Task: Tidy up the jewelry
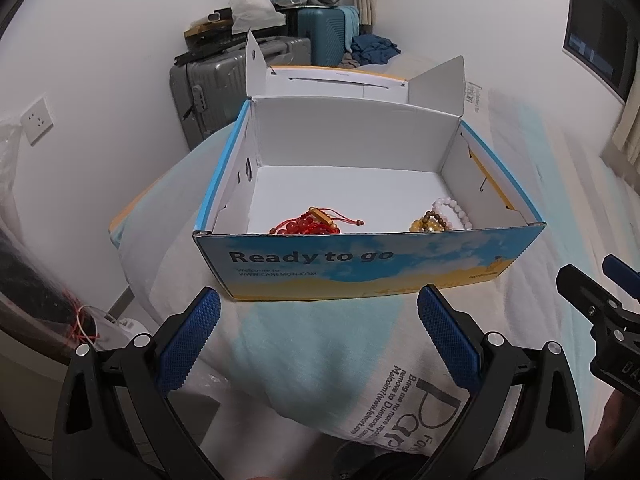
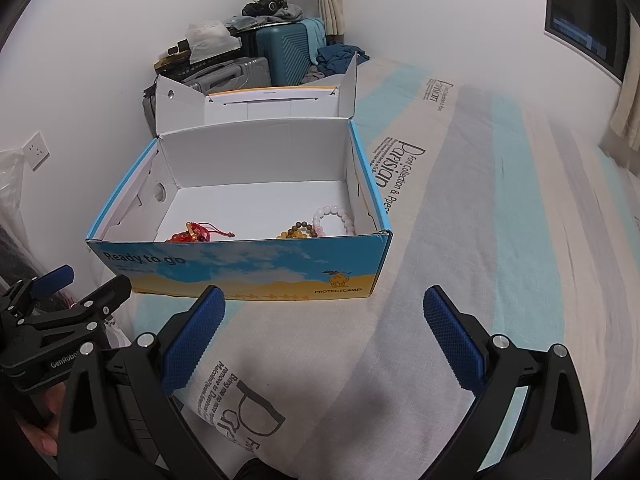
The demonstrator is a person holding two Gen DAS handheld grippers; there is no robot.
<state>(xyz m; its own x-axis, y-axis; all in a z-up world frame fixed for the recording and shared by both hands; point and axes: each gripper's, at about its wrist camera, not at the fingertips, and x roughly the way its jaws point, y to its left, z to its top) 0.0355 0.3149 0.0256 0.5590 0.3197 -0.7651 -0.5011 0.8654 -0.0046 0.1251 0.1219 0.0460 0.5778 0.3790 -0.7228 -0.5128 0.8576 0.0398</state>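
An open blue and yellow cardboard box rests on the bed, its lid folded back. Inside, near the front wall, lie a red bead and cord bracelet, a yellow and brown bead bracelet and a pale pink bead bracelet. My left gripper hovers open just in front of the box, holding nothing. My right gripper is open too, before the box's right front corner, empty. Each gripper shows at the edge of the other's view.
The bed has a striped white, blue and grey cover with printed lettering. Suitcases piled with bags and clothes stand against the far wall. A wall socket is at left, a dark window at upper right.
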